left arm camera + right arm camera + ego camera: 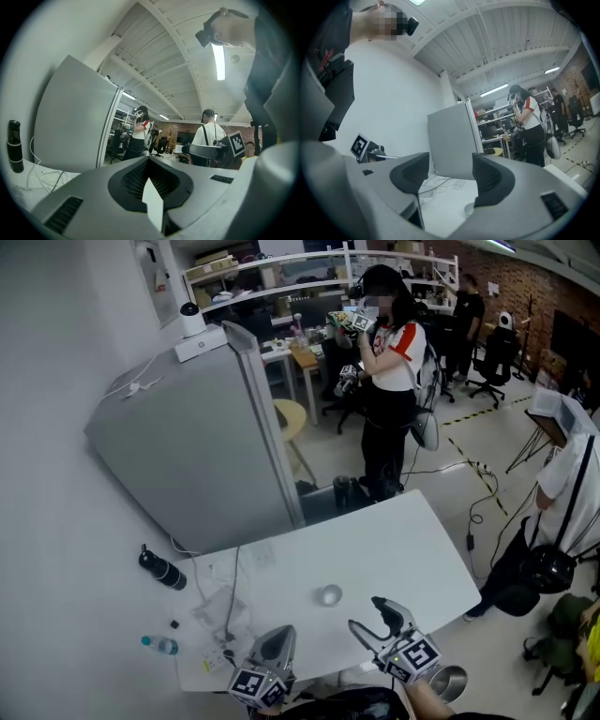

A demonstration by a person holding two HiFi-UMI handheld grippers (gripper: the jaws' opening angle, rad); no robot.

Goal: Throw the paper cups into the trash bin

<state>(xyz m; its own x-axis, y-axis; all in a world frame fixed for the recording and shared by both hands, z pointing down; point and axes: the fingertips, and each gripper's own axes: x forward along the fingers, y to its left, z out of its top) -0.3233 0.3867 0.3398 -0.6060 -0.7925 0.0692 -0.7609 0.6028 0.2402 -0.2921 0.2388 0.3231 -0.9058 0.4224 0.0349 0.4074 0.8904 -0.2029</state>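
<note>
A dark bottle (161, 570) stands at the left of a white table (412, 549), with loose cables (225, 610) lying beside it. The left gripper (278, 634) hovers over the near edge, its jaws closed together. Just to its right a cup (329, 595) stands on the table, apart from both grippers. The right gripper (366, 613) faces the cup, jaws spread wide and empty. A metal bin (450, 682) sits on the floor at near right.
</note>
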